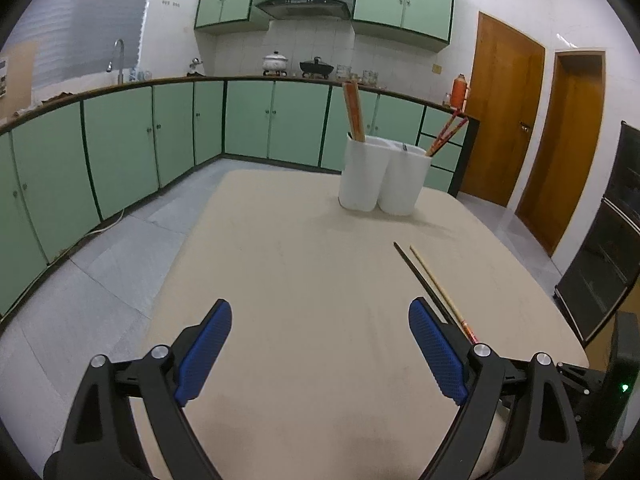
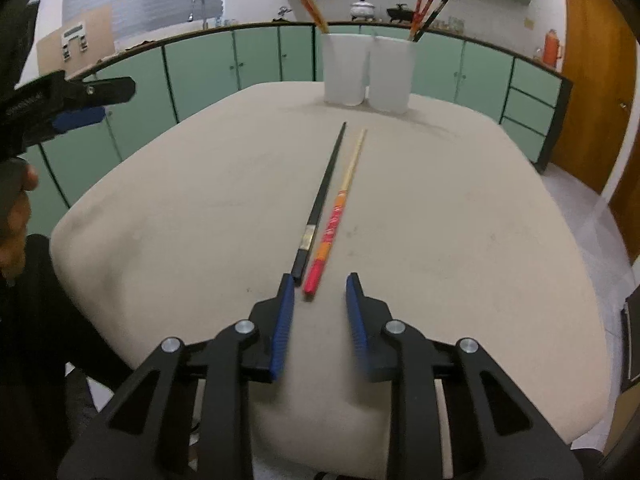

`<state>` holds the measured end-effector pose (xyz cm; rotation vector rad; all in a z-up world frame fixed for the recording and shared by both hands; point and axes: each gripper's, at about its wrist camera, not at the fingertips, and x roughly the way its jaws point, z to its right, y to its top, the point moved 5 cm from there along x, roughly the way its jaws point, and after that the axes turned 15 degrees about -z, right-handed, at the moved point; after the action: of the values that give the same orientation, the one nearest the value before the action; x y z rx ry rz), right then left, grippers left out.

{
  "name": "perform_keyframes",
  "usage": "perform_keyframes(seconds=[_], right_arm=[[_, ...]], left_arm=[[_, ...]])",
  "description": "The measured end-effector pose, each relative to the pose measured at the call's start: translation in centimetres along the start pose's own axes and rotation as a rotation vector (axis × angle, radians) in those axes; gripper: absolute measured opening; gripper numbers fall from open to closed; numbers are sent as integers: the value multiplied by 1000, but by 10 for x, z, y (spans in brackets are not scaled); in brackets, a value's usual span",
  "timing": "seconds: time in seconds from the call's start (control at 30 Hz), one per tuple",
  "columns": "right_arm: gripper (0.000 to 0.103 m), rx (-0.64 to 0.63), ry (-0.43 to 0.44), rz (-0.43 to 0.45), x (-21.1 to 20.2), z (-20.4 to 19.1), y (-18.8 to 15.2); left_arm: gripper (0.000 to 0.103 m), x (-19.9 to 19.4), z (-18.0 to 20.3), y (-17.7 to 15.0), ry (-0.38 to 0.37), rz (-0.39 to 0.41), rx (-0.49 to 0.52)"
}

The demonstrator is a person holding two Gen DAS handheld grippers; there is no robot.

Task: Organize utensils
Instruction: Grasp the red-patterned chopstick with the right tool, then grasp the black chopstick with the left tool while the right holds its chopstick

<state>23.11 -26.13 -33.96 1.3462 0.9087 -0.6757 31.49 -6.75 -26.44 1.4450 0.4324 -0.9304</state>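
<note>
A black chopstick (image 2: 324,196) and a wooden chopstick with a red and orange handle (image 2: 340,208) lie side by side on the beige table, pointing at a white two-compartment holder (image 2: 366,76). Orange chopsticks (image 2: 312,8) stand in its left compartment, red and black ones (image 2: 426,12) in its right. My right gripper (image 2: 319,278) is partly open just at the near ends of the two lying chopsticks, its pads touching neither. My left gripper (image 1: 320,304) is wide open over bare table with nothing between its fingers. The same black chopstick (image 1: 420,276) and wooden chopstick (image 1: 436,288) lie to its right, the holder (image 1: 384,184) beyond.
The table (image 1: 280,248) has rounded corners and grey floor around it. Green cabinets (image 1: 120,148) under a counter run along the back and left. Wooden doors (image 1: 504,120) stand at the right, beside a dark cabinet (image 1: 612,240). A person's hand (image 2: 16,208) holds the left gripper (image 2: 80,104).
</note>
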Motion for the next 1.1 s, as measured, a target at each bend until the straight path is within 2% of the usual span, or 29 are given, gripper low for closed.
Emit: perform_keyframes(seconds=[0.1, 0.3, 0.43, 0.5, 0.53, 0.57, 0.73, 0.93, 1.1], right_arm=[[27, -16, -19, 0, 0, 2, 0], [26, 70, -45, 1, 5, 29, 6], [30, 51, -11, 7, 10, 29, 11], [27, 42, -11, 10, 14, 30, 15], [18, 55, -23, 11, 16, 37, 17], [5, 70, -38, 12, 15, 43, 16], [6, 188, -77, 26, 10, 82, 7], [6, 219, -74, 38, 7, 95, 2], [6, 236, -55, 39, 3, 102, -7]], left_arm=[[88, 4, 1, -1, -5, -17, -1], [88, 6, 8, -9, -7, -27, 8], [88, 15, 21, -17, -29, -53, 13], [88, 19, 31, -22, -41, -59, 22], [88, 21, 36, -24, -47, -60, 28], [88, 23, 40, -26, -48, -59, 35], [86, 35, 69, -37, -76, -72, 50], [79, 60, 116, -50, -106, -105, 104], [78, 76, 141, -58, -116, -130, 139]])
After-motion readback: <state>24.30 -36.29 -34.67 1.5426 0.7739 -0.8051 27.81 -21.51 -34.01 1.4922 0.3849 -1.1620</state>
